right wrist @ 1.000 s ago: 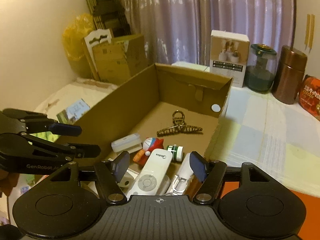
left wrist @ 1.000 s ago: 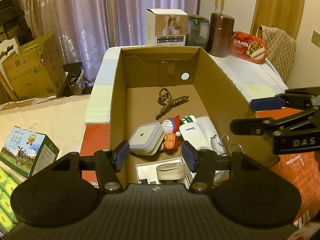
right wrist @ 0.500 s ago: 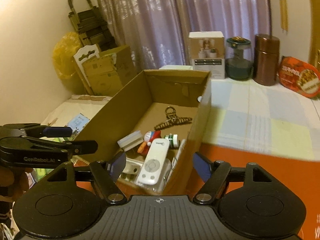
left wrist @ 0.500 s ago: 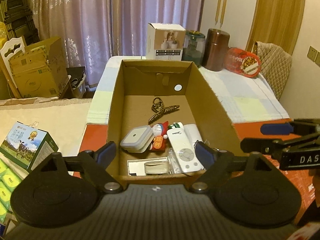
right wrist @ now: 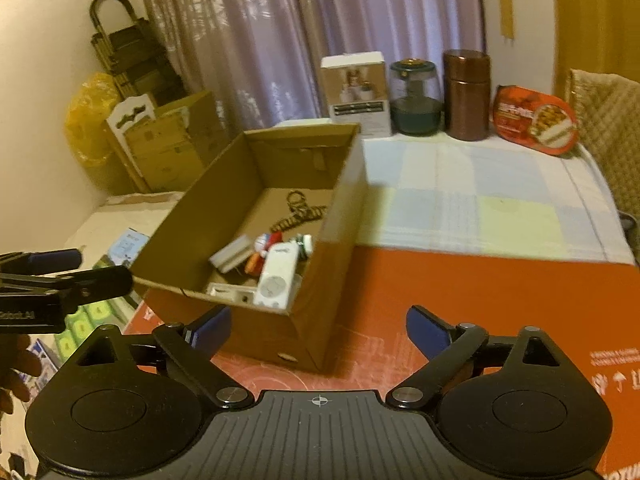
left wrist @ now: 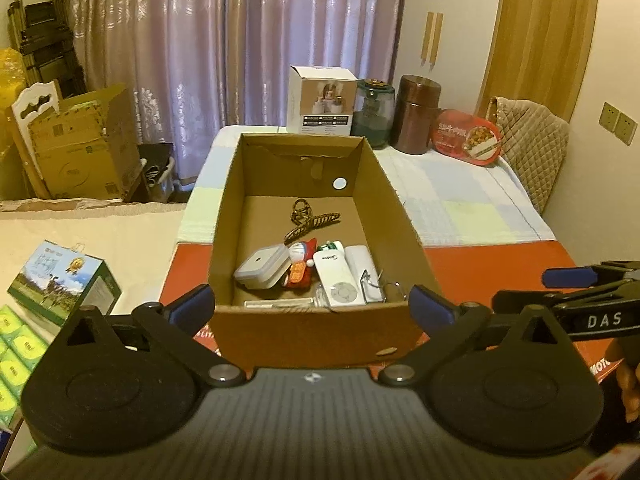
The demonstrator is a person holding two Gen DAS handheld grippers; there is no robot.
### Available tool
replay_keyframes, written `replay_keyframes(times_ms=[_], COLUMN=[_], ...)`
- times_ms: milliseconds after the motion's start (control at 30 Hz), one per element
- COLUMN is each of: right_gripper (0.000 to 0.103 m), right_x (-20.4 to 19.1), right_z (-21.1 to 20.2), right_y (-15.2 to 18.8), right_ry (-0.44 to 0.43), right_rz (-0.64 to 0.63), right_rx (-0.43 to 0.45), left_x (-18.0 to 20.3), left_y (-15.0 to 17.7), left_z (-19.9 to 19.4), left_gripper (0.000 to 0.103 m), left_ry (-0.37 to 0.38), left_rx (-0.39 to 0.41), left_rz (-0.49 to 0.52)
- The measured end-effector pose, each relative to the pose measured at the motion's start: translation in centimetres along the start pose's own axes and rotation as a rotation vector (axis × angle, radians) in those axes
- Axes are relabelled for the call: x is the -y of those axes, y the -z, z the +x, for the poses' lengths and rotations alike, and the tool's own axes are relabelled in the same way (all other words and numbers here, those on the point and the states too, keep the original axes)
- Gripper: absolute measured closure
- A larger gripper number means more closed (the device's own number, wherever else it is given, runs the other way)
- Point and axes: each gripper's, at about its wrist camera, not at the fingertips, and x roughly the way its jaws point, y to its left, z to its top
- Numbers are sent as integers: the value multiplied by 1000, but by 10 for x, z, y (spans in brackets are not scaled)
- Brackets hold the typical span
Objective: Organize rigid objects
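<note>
1. A second ago we had both tools low over the open brown cardboard box (left wrist: 320, 332); now we see it from farther back and higher, its near wall fully in the left wrist view.
2. The left gripper (left wrist: 312, 306) has just been opening: its blue pads stand spread wide either side of the box's near wall, nothing between them pressed.
3. The right gripper (right wrist: 318, 326) has likewise just been opening; its jaws are apart and empty, over the red mat (right wrist: 500, 292) by the box's near right corner.
4. Readable writing: "DAS" on the right tool's arm; the white remote control (left wrist: 335, 280) carries a small logo too blurred to read.
5. The remote lies at the box's near end, beside a red-and-blue cat figurine (left wrist: 301, 261) and a grey square lidded container (left wrist: 262, 266); a striped brown hair claw clip (left wrist: 310, 220) lies mid-floor.
</note>
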Motion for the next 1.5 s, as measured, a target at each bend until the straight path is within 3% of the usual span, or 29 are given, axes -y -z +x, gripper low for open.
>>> replay_keyframes(times_ms=[500, 700, 1500], right_gripper=[11, 11, 11], right_x=[-5, -13, -7], right_z=[-54, -56, -54], right_y=[23, 33, 52], right_ry=[47, 71, 67], right_rz=[43, -5, 11], right_rx=[75, 42, -5], left_x=[9, 16, 38], left_y=[26, 35, 51], left_z=[-37, -45, -34], left_gripper=[2, 2, 2], left_ry=[-30, -13, -13], left_rx=[-33, -39, -90], left_rz=[-53, -69, -31])
